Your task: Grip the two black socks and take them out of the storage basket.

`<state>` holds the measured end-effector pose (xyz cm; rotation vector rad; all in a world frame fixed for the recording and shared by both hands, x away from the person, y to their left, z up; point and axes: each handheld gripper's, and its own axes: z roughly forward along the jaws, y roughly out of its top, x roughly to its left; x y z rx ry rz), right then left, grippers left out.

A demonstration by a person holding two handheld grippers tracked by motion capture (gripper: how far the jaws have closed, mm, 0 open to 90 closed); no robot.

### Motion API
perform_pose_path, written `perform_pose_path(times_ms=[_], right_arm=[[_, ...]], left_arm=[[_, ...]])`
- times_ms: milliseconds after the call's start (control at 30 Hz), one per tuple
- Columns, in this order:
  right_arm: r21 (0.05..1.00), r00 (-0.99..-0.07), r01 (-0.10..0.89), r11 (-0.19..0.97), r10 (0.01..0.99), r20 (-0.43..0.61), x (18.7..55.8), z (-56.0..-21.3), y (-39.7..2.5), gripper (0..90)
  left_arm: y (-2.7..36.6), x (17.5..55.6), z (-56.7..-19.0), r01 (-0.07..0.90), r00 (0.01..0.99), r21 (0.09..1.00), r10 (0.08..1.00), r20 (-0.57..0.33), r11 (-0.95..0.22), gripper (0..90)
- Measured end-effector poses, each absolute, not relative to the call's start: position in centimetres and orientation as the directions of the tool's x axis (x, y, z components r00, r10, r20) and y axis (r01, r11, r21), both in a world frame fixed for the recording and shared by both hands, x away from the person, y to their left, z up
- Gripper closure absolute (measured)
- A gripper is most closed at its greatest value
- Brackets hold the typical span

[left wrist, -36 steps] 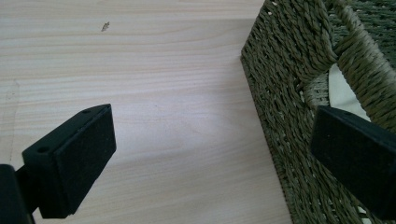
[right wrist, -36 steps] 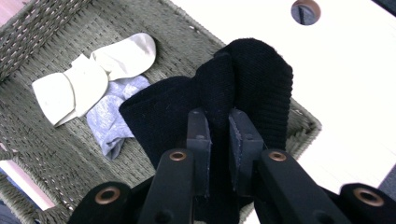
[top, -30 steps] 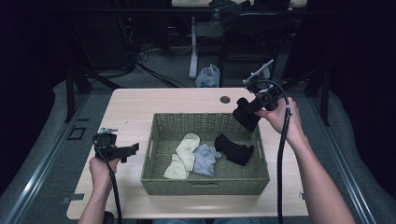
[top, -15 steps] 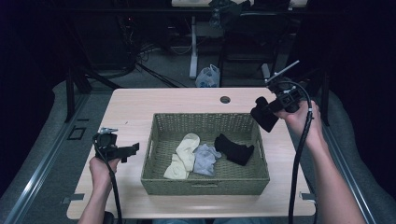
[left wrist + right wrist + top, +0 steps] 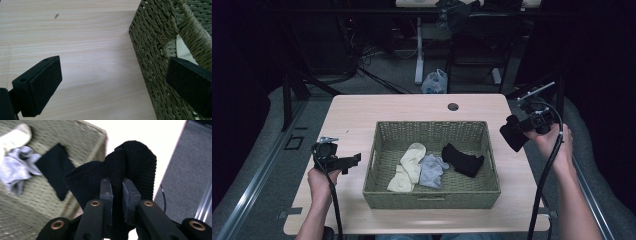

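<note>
right gripper (image 5: 516,134): held up off the right end of the table (image 5: 362,115), just past the right wall of the woven basket (image 5: 432,200). Jaws pinched tight on a black sock (image 5: 130,167).

held sock, high view: honestly just a dark lump (image 5: 512,135) at the front of the gripper, can't make out much.

held sock, right gripper view: way clearer here. Ribbed knit, folded over the jaw tips, bunched between the two pads (image 5: 106,192), with the basket corner and pale tabletop behind it.

left gripper (image 5: 353,161): low by the basket's left wall, resting in the person's left hand (image 5: 319,177). Jaws spread wide with nothing between them.

left gripper view: bare wood grain between the two pads (image 5: 45,85), the basket's woven side right up close at the right, and a sliver of something pale through the handle hole.

in the basket: cream sock (image 5: 409,165) at left, grey sock (image 5: 432,170) touching it in the middle, second black sock (image 5: 464,160) at right, lying flat.

same pile, right gripper view: grey sock (image 5: 15,170) is crumpled, and the black sock (image 5: 56,170) sits just beside it.
</note>
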<state>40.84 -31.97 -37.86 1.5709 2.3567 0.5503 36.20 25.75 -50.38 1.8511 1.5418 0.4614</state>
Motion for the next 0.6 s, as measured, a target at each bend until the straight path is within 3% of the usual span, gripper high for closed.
perform_pose_path(times_ms=[600], right_arm=[[0.342, -0.302, 0.896, 0.285, 0.953, -0.004, 40.4, -45.5, -34.3, 80.5]], left_arm=[[25.8, 36.3, -50.5, 0.727, 0.223, 0.684, 0.965, -0.142, -0.067, 1.0]])
